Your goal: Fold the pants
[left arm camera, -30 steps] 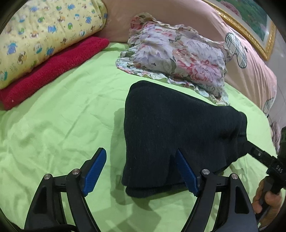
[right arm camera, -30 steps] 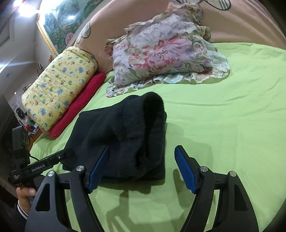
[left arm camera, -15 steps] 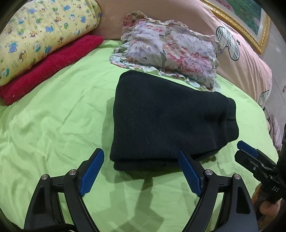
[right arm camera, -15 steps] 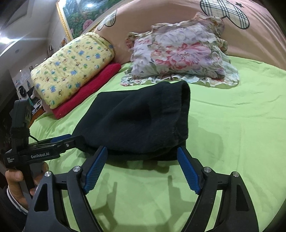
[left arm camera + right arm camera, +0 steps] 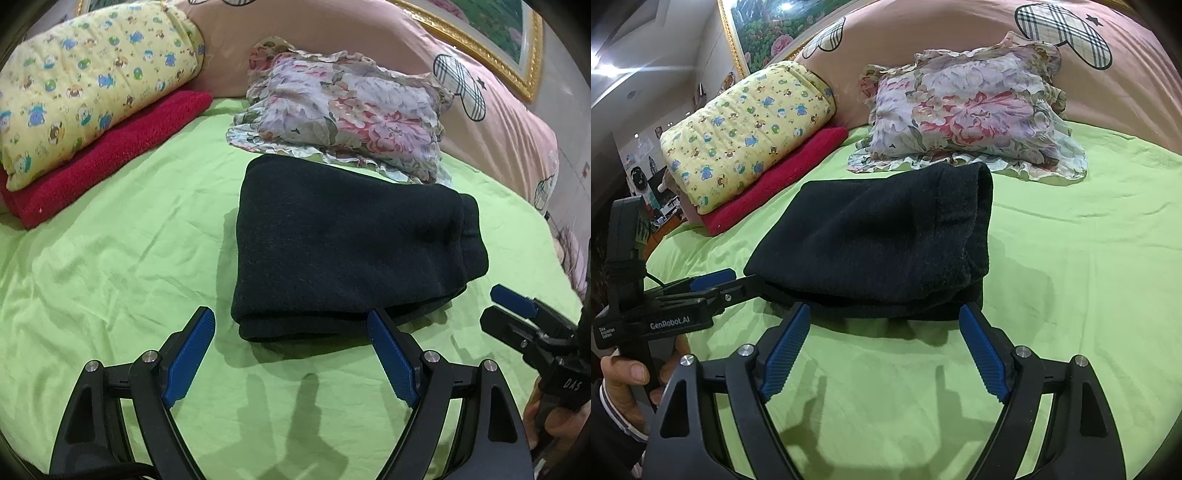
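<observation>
The black pants (image 5: 343,251) lie folded into a thick rectangle on the green bed sheet (image 5: 122,266), also seen in the right wrist view (image 5: 882,240). My left gripper (image 5: 291,354) is open and empty, just short of the pants' near edge. My right gripper (image 5: 886,347) is open and empty, just short of the pants' other side. The right gripper (image 5: 513,306) shows at the right of the left wrist view. The left gripper (image 5: 713,280) shows at the left of the right wrist view, close to the pants' corner.
A floral pillow (image 5: 347,114) lies right behind the pants. A yellow patterned quilt (image 5: 85,85) sits on a red folded towel (image 5: 110,155) at the back left. A pink headboard cushion (image 5: 480,110) runs along the back. The sheet (image 5: 1071,295) extends right.
Both grippers have let go of the pants and pulled back. The pants, lifted a second ago, now lie flat and folded on the sheet.
</observation>
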`<action>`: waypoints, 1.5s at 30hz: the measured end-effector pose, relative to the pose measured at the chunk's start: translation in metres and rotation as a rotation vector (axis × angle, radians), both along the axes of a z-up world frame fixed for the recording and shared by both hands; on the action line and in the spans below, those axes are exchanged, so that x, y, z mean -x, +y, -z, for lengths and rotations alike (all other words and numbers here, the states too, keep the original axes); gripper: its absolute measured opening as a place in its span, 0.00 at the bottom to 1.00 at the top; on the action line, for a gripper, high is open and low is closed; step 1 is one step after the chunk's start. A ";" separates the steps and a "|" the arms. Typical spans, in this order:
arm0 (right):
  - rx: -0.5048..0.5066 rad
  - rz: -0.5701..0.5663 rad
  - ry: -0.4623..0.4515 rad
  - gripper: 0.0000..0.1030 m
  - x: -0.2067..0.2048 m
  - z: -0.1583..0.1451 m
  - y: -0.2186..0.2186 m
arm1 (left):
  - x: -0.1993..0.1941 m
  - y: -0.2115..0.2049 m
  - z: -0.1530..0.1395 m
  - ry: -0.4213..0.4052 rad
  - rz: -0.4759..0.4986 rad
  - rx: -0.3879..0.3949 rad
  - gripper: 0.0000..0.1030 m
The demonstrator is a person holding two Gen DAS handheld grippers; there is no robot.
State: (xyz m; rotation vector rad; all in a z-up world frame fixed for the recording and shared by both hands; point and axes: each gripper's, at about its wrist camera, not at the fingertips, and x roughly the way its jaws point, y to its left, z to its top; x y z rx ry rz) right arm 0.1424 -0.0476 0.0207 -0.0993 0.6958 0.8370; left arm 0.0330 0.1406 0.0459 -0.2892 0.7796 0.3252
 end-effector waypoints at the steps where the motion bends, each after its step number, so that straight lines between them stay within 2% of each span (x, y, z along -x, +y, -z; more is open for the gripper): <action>1: 0.000 -0.001 -0.001 0.81 0.000 0.000 0.000 | 0.000 -0.001 0.000 0.003 0.000 -0.007 0.83; 9: 0.005 -0.008 -0.010 0.81 0.002 -0.001 0.003 | 0.000 -0.001 0.001 0.012 0.000 -0.042 0.85; 17: 0.009 -0.010 -0.003 0.82 0.001 0.001 0.007 | 0.000 0.003 0.001 0.007 -0.028 -0.050 0.85; 30: 0.004 -0.015 -0.002 0.82 0.001 0.003 0.011 | -0.003 0.003 -0.001 -0.024 -0.015 -0.042 0.85; 45: -0.018 -0.001 -0.005 0.83 -0.005 0.001 0.009 | -0.013 0.002 -0.002 -0.013 -0.023 -0.062 0.85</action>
